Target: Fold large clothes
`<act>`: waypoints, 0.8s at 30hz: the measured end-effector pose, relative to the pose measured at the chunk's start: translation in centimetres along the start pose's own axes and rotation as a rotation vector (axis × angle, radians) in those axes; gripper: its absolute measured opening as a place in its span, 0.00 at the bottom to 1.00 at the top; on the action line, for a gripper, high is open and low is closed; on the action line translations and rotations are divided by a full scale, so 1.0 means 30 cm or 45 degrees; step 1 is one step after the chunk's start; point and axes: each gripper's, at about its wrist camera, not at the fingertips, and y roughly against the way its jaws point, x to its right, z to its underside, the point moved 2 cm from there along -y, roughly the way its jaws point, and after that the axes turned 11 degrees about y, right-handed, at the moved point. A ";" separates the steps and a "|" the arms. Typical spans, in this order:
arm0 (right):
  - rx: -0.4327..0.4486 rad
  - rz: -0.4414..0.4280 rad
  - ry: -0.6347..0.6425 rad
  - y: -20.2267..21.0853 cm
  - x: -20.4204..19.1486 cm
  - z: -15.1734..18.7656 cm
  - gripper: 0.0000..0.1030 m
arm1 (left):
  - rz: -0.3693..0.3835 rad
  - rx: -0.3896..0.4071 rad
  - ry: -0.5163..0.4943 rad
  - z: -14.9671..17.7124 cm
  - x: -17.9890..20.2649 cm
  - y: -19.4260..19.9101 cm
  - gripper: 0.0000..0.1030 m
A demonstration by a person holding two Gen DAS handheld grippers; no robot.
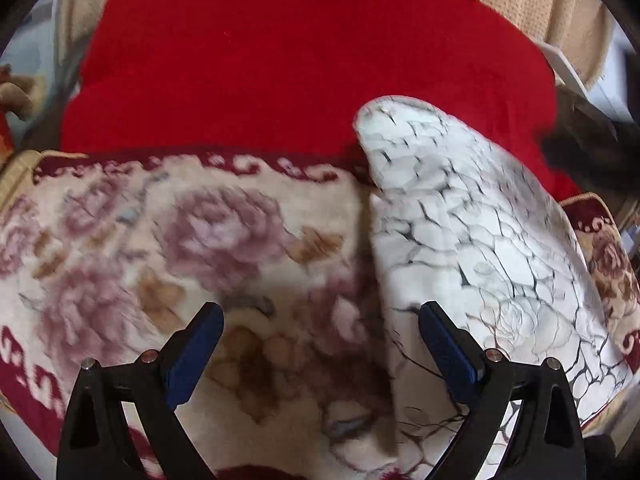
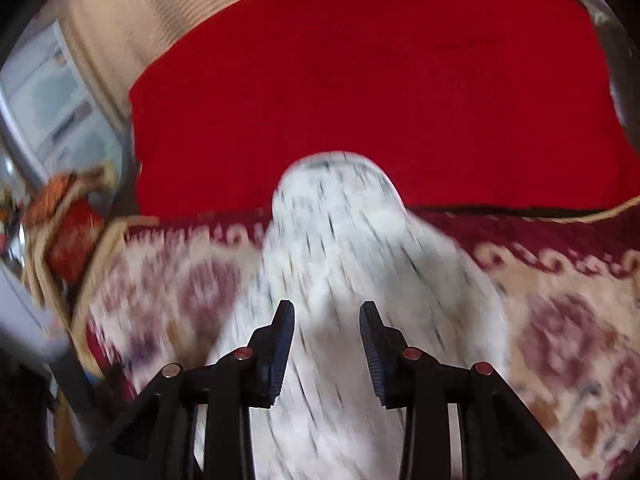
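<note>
A white garment with a black crackle print (image 1: 460, 220) lies folded in a long, rounded shape on a floral blanket (image 1: 200, 232). My left gripper (image 1: 320, 312) is open wide above the blanket. Its right finger hangs over the garment's left edge, and nothing is between the pads. In the right wrist view the same garment (image 2: 340, 232) runs straight ahead under my right gripper (image 2: 326, 308). That gripper's jaws stand a little apart and hold nothing. The right view is blurred by motion.
A large red cloth (image 1: 300, 60) (image 2: 380, 80) covers the surface beyond the floral blanket (image 2: 560, 320). Behind it is beige knitted fabric (image 1: 520, 0) (image 2: 140, 12). Cluttered household items (image 2: 68, 220) sit at the left edge.
</note>
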 end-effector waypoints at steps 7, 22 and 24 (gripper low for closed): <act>-0.144 -0.086 -0.247 -0.381 0.100 -0.185 0.37 | -0.058 0.088 -0.048 0.049 0.014 0.021 0.95; 0.080 -0.116 -0.125 0.023 0.041 0.043 0.37 | -0.099 0.061 -0.011 0.080 -0.015 0.050 0.95; 0.079 -0.086 -0.073 0.108 0.014 0.141 0.37 | -0.117 0.079 -0.015 0.085 -0.009 0.056 0.95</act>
